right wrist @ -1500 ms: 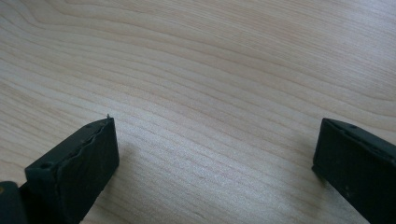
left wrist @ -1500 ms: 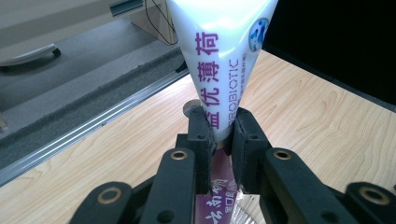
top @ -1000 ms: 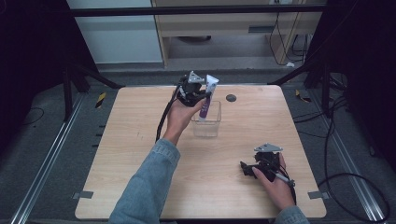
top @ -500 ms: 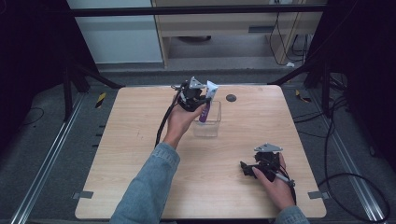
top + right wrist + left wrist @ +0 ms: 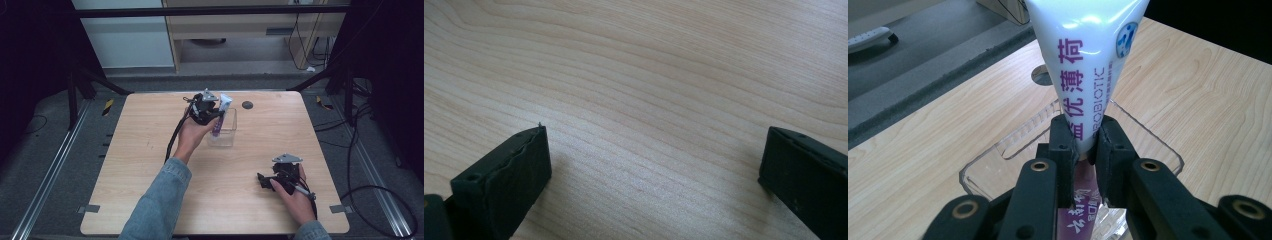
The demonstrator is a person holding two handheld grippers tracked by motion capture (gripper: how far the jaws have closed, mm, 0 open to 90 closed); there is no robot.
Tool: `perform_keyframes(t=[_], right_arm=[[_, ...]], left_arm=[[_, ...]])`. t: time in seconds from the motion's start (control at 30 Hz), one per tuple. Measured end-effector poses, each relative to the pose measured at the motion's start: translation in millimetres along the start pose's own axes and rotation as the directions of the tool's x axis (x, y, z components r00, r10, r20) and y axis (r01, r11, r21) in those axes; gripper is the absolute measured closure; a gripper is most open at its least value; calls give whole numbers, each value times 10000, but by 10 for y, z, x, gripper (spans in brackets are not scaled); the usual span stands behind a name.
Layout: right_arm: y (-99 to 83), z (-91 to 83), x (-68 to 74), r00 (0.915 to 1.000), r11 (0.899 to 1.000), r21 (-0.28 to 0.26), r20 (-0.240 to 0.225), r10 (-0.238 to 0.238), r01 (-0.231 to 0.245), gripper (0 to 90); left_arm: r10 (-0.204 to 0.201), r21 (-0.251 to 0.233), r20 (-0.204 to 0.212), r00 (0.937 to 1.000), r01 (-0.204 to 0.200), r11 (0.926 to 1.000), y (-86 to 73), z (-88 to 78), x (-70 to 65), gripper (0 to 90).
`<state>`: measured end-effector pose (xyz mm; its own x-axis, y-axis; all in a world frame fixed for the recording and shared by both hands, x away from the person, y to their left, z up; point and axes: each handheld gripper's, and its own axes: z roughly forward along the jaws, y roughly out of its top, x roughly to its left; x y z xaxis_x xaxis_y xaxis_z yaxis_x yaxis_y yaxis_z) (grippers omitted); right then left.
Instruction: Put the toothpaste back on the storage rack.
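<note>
A white and purple tube (image 5: pixel 1088 65) with purple lettering is clamped between the jaws of my left gripper (image 5: pixel 1084 145), which is shut on it. From above, the left gripper (image 5: pixel 212 116) holds the tube (image 5: pixel 221 112) tilted over a clear plastic box (image 5: pixel 225 132) near the table's far middle, the purple end reaching down into the box (image 5: pixel 1013 145). My right gripper (image 5: pixel 264 181) rests low at the front right of the table, open, with bare wood between its black fingers (image 5: pixel 509 175).
A round dark hole (image 5: pixel 247 105) sits in the wooden tabletop (image 5: pixel 140 165) just behind the box. Black cables trail from both grippers. Metal rails and dark floor surround the table.
The left gripper has shifted slightly with the tube, lowering it toward the clear box. The right gripper has stayed where it was.
</note>
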<state>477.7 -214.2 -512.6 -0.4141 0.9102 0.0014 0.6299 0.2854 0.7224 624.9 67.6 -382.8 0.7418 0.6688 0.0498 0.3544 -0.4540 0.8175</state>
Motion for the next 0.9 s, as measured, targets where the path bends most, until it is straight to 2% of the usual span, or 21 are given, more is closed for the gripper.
perform_keyframes(t=[0.47, 0.9], right_arm=[[0, 0, 0, 10000, 10000, -1, -2, -1, 1, 4], [0, 0, -1, 10000, 10000, 3, 12, -16, 16, 4]], left_arm=[[-35, 287, -8, 10000, 36, 9996, -100, 17, 6, 789], [104, 489, -110, 9999, -98, 9988, -97, -25, 20, 790]])
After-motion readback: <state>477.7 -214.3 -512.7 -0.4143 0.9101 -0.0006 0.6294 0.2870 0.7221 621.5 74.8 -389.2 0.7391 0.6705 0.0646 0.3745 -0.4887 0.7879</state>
